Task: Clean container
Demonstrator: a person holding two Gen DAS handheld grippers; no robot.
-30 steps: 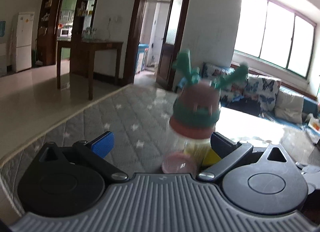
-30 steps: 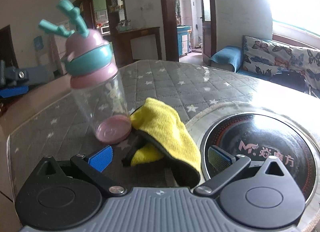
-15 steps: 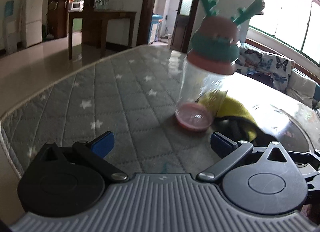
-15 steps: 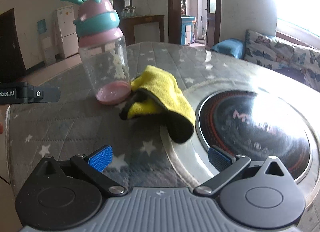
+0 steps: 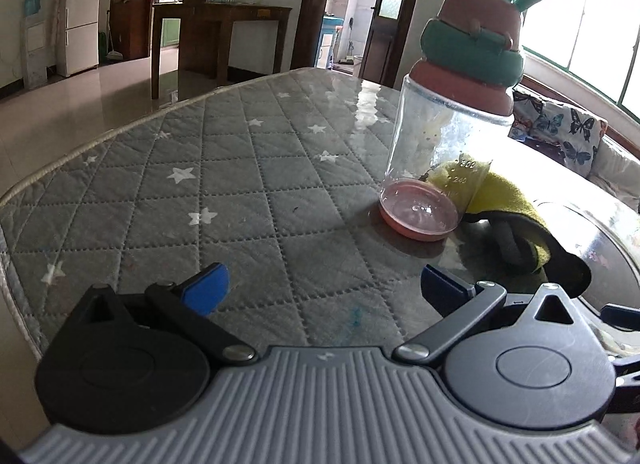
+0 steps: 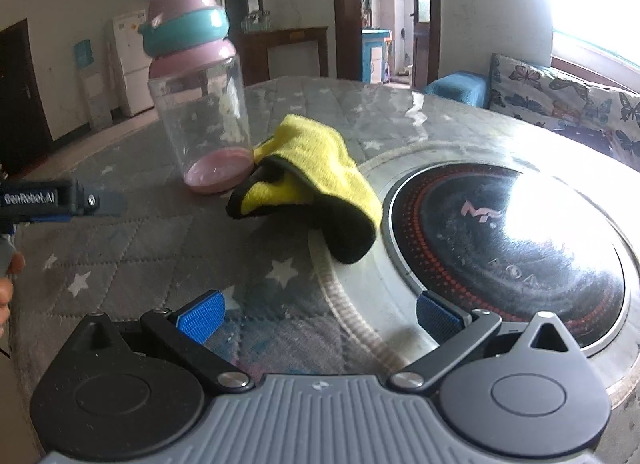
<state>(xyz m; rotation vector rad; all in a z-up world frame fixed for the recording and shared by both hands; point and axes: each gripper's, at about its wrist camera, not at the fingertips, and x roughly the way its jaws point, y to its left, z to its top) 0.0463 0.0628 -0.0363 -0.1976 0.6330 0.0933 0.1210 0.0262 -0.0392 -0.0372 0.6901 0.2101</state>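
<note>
Clear bottle (image 5: 436, 168) looks light, smooth, likely slippery (tall, top-heavy lid); best taken at mid-body. Yellow cloth (image 6: 316, 180) soft. Jaws of both grippers (image 5: 322, 288) (image 6: 318, 314) wide open, holding nothing.

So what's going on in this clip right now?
A person holds a tool in each hand over a quilted star-pattern table cover. Both the left tool and right tool are open and empty. A clear bottle with a pink antlered lid stands upright, untouched, with a crumpled yellow cloth against its base, beside an induction cooktop.
</note>
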